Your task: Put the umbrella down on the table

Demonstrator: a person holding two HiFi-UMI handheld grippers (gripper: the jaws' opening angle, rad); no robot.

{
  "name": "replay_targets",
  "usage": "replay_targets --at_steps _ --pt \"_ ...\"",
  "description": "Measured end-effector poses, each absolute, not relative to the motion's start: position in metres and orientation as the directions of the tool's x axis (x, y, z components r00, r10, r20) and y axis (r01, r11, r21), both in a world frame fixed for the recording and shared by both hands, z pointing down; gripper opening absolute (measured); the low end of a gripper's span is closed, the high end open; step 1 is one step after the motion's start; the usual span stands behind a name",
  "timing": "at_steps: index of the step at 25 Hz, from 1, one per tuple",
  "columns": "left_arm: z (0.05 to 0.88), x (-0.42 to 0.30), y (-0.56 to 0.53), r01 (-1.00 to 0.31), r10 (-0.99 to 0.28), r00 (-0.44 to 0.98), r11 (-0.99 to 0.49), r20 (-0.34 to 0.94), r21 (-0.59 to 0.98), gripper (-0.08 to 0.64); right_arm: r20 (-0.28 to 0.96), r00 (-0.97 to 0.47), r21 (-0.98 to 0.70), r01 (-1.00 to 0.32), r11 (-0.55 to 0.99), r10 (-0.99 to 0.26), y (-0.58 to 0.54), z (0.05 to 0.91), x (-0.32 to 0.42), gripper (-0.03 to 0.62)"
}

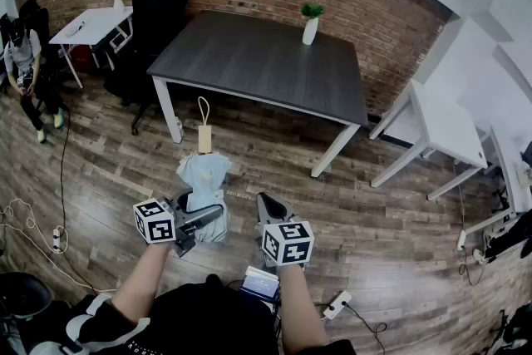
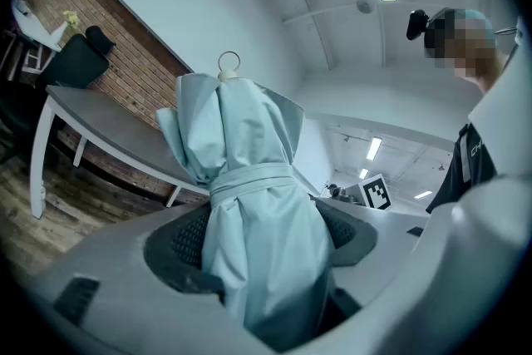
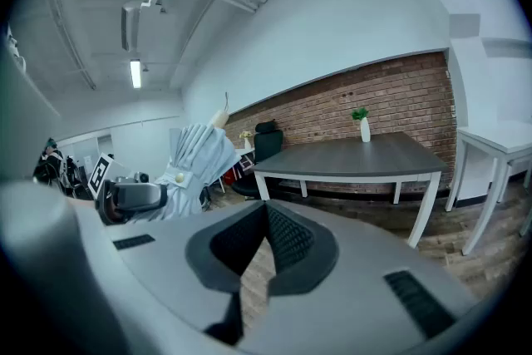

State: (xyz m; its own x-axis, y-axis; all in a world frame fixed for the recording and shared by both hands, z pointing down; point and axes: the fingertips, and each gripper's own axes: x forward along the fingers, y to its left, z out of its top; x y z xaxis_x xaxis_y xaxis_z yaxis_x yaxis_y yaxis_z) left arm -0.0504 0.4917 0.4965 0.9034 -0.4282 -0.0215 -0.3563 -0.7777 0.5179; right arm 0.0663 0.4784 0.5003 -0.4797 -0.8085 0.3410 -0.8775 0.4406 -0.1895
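Note:
A folded pale blue umbrella (image 1: 202, 179) points away from me toward the table, its wooden handle (image 1: 204, 139) and cord loop at the far end. My left gripper (image 1: 202, 218) is shut on its bundled fabric just below the strap; in the left gripper view the umbrella (image 2: 241, 137) fills the space between both pads. My right gripper (image 1: 266, 204) hovers beside it on the right, its jaw tips meeting with nothing between them (image 3: 264, 212); from there the umbrella (image 3: 191, 158) shows at left. The dark grey table (image 1: 258, 62) stands ahead over the wooden floor.
A white vase with a green plant (image 1: 310, 29) stands at the table's far right edge. A black office chair (image 1: 158, 12) and a small white table (image 1: 91, 25) are at left, where a person (image 1: 25, 62) sits. White tables (image 1: 440, 129) stand right. A power strip (image 1: 337, 305) lies on the floor.

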Motion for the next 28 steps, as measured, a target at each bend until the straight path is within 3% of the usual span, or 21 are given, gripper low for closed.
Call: replay_targets --at_steps 28 --pt "0.503 0.018 0.445 -0.418 -0.489 0.872 -0.72 0.022 0.554 0.334 0.348 -0.565 -0.273 -0.825 0.495 -0.748 0.426 0.508 0.136 0.008"
